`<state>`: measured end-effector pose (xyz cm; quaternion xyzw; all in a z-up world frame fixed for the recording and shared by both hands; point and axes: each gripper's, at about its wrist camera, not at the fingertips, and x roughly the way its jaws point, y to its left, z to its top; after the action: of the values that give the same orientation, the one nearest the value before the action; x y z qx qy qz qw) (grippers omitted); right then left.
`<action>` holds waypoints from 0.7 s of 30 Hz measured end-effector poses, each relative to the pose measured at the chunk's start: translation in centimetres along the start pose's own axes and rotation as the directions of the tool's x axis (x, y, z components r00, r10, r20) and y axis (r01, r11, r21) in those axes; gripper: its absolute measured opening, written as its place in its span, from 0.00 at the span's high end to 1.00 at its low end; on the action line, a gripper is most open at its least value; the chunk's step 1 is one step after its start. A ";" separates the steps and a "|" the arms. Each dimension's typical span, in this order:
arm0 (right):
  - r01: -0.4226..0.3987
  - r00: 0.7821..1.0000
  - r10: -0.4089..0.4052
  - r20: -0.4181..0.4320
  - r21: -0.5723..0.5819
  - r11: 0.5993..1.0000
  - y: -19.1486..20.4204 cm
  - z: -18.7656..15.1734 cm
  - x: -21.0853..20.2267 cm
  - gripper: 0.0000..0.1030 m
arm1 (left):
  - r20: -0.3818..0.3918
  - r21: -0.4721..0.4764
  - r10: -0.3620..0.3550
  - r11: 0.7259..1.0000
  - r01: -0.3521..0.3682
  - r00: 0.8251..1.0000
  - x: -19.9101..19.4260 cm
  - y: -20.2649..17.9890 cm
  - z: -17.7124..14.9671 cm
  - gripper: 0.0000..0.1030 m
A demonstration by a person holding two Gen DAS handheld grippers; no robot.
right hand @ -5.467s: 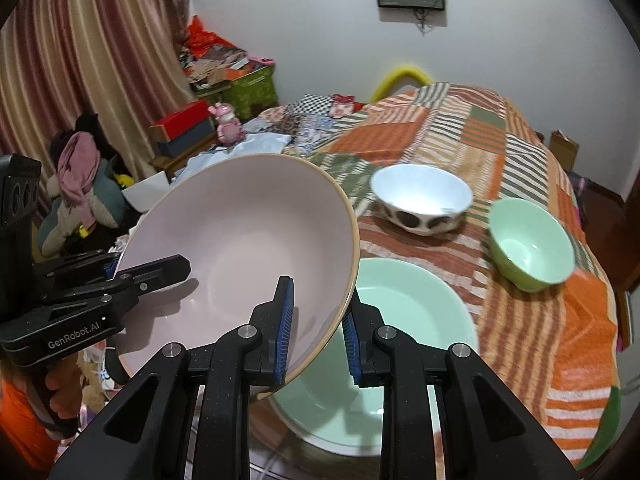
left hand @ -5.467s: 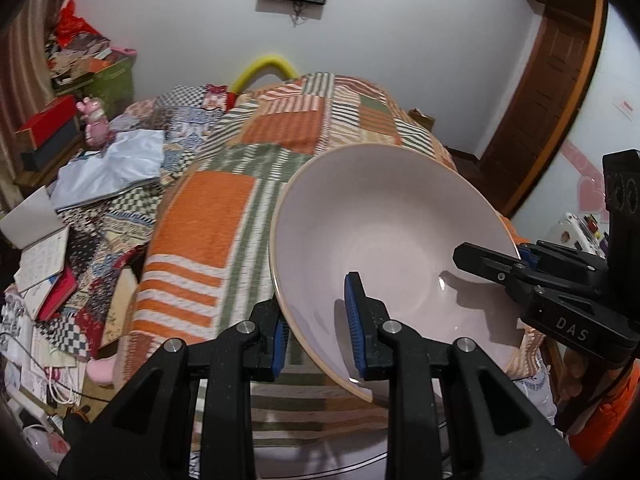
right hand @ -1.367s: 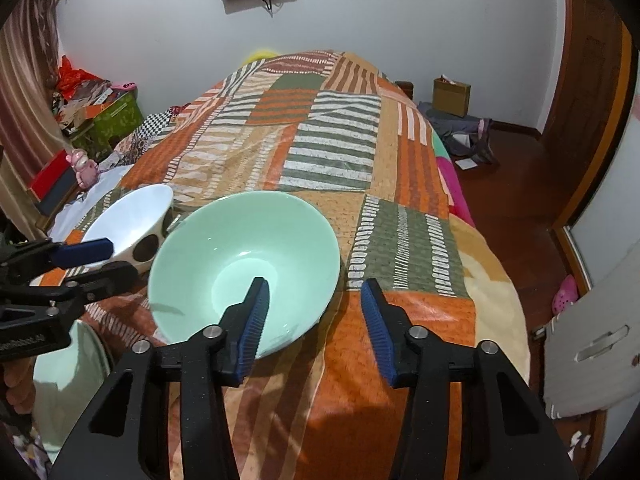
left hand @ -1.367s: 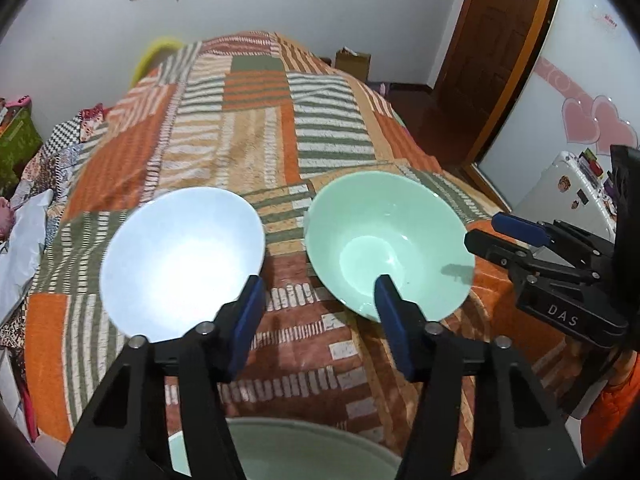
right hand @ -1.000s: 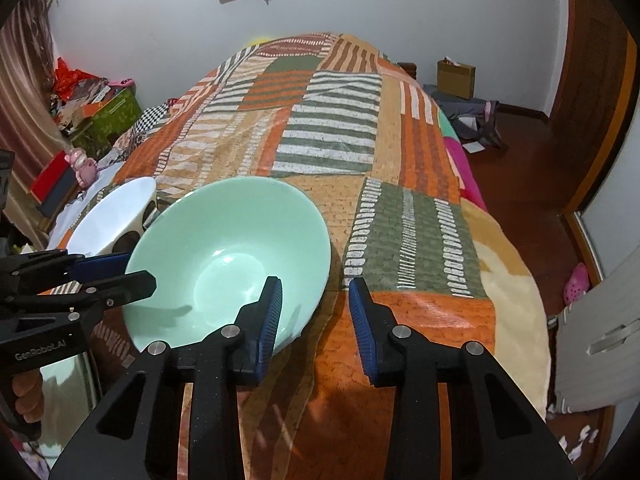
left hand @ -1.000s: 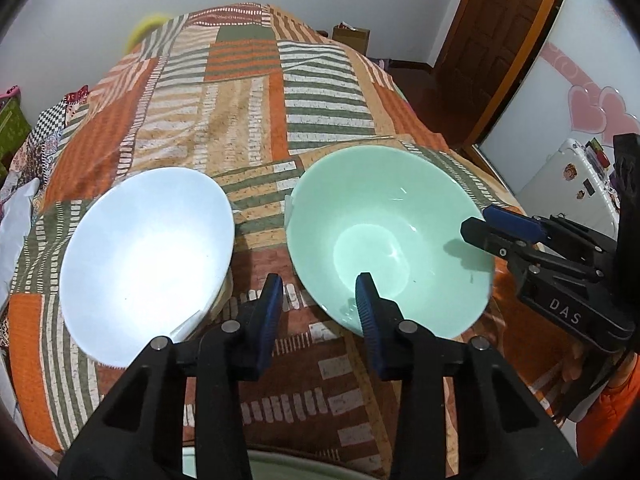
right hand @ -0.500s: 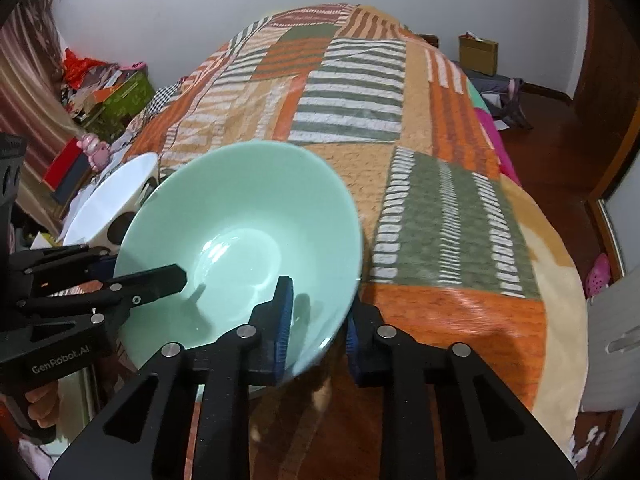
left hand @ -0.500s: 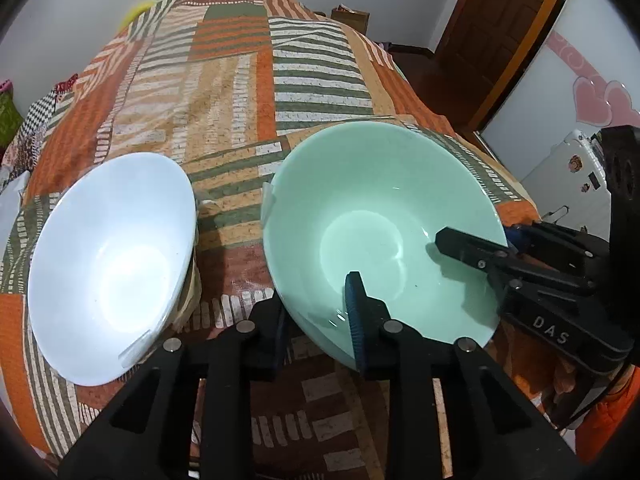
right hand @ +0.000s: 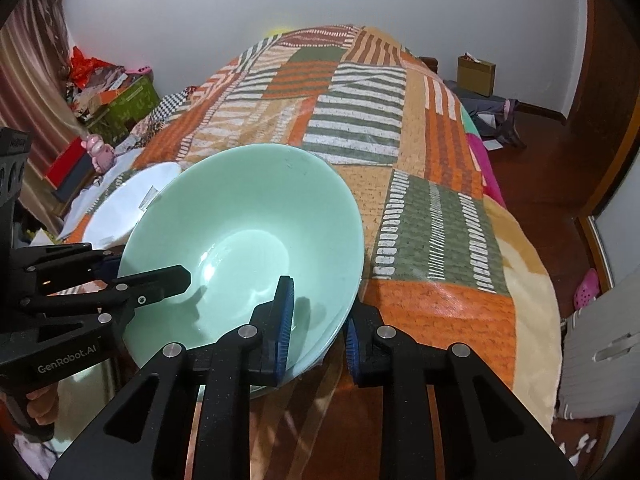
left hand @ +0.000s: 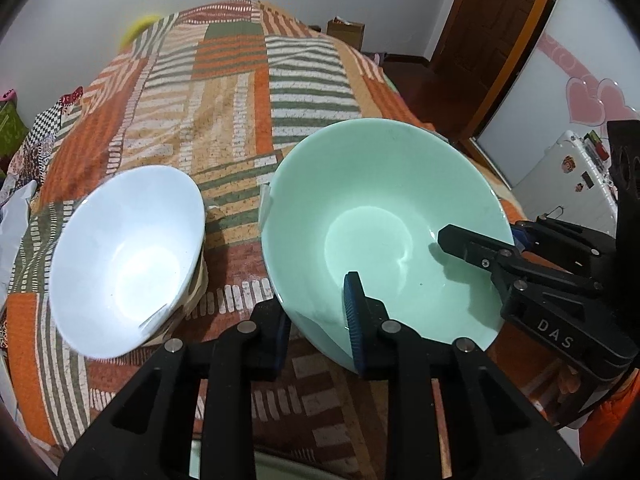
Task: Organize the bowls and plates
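Note:
A mint green bowl [left hand: 380,216] is held by both grippers over the patchwork blanket [left hand: 224,92]. My left gripper [left hand: 316,312] is shut on its near rim. My right gripper [right hand: 318,320] is shut on the opposite rim of the green bowl [right hand: 240,240]. The right gripper's finger shows in the left wrist view [left hand: 472,248], and the left gripper's finger shows in the right wrist view [right hand: 160,280]. A white bowl [left hand: 124,256] with dark spots outside sits left of the green bowl; it also shows in the right wrist view [right hand: 124,204].
The rim of a pale green plate [left hand: 280,466] shows at the bottom of the left wrist view. The bed's edge drops to a wooden floor [right hand: 560,184] on the right. Boxes and clutter [right hand: 108,96] stand at the left. A white cabinet [left hand: 560,176] is at the right.
Both grippers closed onto the green bowl's rim, one from each side. The bowl now looks raised and tilted, with the view pulled back a little from the bed.

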<state>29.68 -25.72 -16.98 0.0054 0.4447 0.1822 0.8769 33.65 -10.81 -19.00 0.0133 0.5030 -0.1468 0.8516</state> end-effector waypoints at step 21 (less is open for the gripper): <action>0.009 0.995 -0.005 0.103 -0.040 0.999 4.5 -0.8 -6.2 0.80 | 0.130 -0.010 -0.008 1.000 0.009 0.991 -10.3 -1.0 -3.7 0.76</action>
<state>24.27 -23.63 -11.83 -0.0047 0.3953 0.1877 0.8992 25.56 -8.67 -11.87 -0.0032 0.4471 -0.1483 0.8821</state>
